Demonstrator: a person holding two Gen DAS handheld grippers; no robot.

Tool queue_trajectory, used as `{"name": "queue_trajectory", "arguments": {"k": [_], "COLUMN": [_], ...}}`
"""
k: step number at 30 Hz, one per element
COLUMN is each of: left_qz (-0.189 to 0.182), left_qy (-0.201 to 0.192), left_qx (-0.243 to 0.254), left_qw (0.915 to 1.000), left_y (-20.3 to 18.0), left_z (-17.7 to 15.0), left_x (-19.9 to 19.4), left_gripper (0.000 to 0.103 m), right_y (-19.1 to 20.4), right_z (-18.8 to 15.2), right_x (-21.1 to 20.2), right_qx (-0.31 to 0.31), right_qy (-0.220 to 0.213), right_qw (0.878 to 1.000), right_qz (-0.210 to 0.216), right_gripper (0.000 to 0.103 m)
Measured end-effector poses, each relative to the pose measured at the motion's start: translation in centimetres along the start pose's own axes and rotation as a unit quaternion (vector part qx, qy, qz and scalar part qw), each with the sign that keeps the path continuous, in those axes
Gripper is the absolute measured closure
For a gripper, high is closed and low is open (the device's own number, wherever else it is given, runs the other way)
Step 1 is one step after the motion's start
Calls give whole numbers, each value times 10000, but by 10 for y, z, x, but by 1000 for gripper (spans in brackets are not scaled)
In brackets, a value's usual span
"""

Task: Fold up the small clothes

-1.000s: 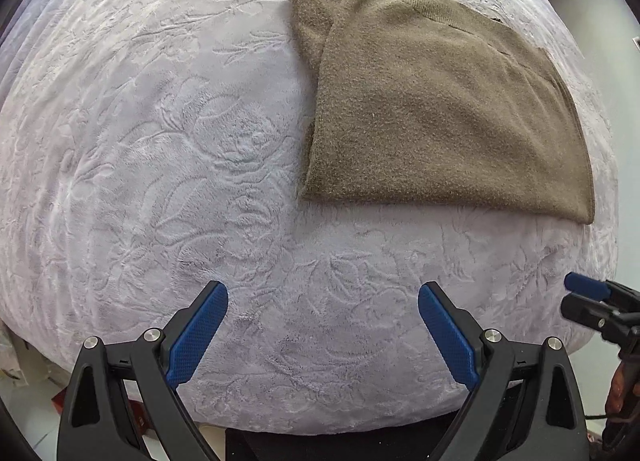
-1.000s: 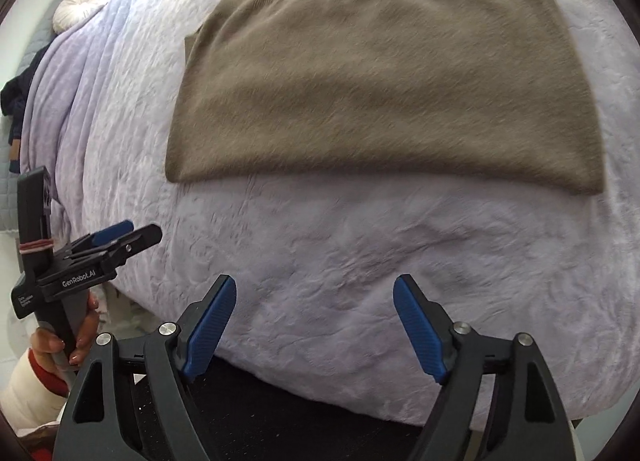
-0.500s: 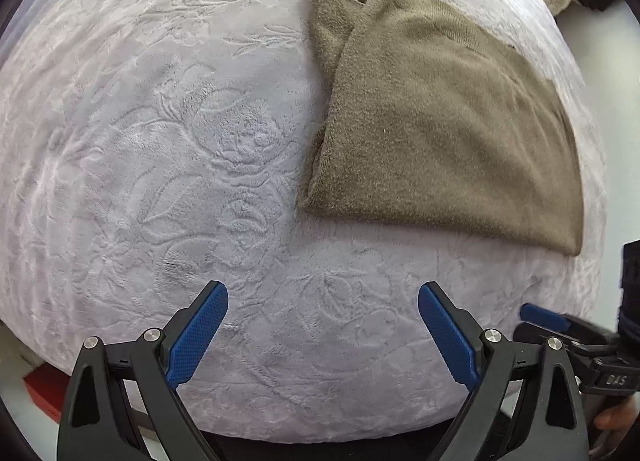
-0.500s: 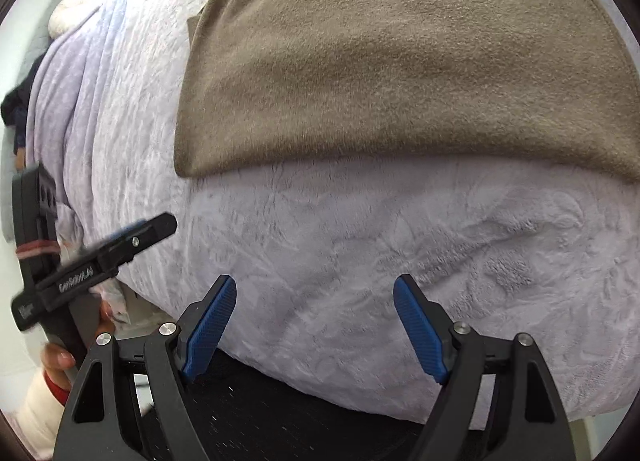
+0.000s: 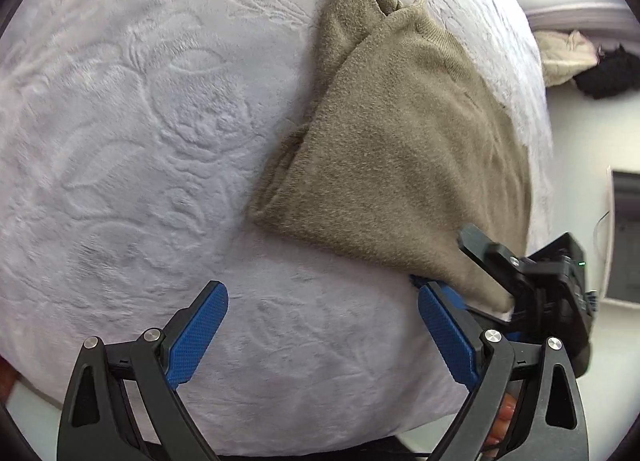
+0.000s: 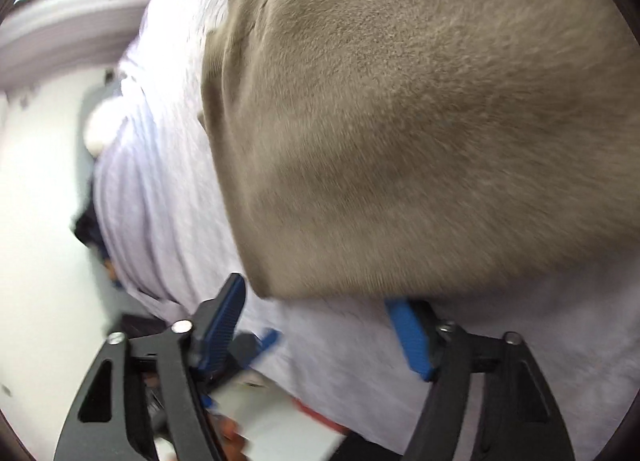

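Sweater (image 5: 404, 165), olive knit, already folded in half, lies near the bed (image 5: 132, 133) front edge; right gripper (image 6: 320, 325) spread wide straddling its near corner, left gripper (image 5: 320, 329) released over bare cover, further fold likely left.

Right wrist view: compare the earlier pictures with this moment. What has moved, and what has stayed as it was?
The right tongs have come forward to the near corner of the brown garment, open, one finger sliding under the hem, not yet closed on it. In the left wrist view they now reach that corner too. The left tongs stay open over the white bedspread, holding nothing. The garment remains folded flat.
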State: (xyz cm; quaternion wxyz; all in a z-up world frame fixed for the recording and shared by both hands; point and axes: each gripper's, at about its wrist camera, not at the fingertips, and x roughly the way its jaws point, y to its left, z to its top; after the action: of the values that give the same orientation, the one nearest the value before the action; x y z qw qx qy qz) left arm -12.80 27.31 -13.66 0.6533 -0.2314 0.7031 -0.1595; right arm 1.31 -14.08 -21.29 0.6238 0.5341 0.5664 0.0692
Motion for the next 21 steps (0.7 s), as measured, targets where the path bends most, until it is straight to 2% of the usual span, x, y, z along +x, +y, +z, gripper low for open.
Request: {"name": "queue_trajectory", "arguments": {"k": [2,3,4,9,12,18,21], "left_qz": [-209,-293,-353,-931,-1237,-1248,-1118], "left_qy": [-10,-22,-31,-189,-312,-568,-815], "left_qx": [-119,-145,-161,-331,-467,-641,-471], "left_qw": [9997,9995,9992,9949,9907,9885,9893], "left_y": [-3,-5,-8,-24,-33,-46,-55], "left_z": [0,0,-1,5,16,35,39], "left_x": [4,7,9,16,21,31,26], "left_gripper": [6,6,6,6,6,6,6], "right_y": [-4,-5,-5,19,28,18,16], "right_z": [5,8,11,13,16,11,6], "right_x": [5,6,6,-15,-26,-17,-14], "right_qx": [213,265,268,-155,-321,-185,-254], "right_qy": [-43,-52,-70,-289,-269,-95,17], "right_qw": [9996,9995,9995,9972,9967,9979,9986], "right_qz": [168,163,118,670,693,618,467], "right_gripper": [55,79,89,90,90,90,90]}}
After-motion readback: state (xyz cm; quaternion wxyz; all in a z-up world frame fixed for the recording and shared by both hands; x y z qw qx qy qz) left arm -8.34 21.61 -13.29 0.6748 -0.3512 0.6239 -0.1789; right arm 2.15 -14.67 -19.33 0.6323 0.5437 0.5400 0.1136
